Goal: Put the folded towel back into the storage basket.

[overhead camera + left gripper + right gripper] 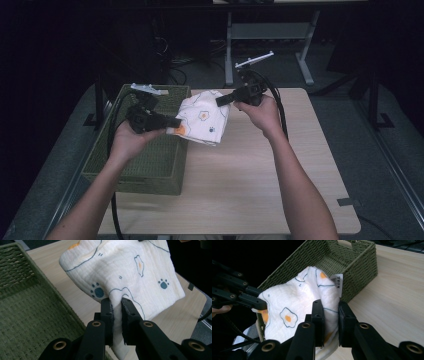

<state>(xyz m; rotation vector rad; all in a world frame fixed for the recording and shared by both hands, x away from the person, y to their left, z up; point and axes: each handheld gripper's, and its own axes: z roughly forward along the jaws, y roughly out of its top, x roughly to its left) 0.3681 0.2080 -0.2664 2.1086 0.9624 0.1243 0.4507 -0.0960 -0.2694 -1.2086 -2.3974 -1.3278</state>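
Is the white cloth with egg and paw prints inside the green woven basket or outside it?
Outside. The white printed cloth hangs in the air beside the green woven basket, clamped between the left gripper and the right gripper.

A green woven basket (150,165) sits at the left on a light wooden table (250,170); a grey table frame (270,32) stands far behind.

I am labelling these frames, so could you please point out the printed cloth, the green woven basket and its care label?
printed cloth (205,117): high view, middle of the hanging fabric.
green woven basket (150,165): high view, woven floor near its front wall.
care label (337,282): right gripper view, white tag on the cloth's edge.
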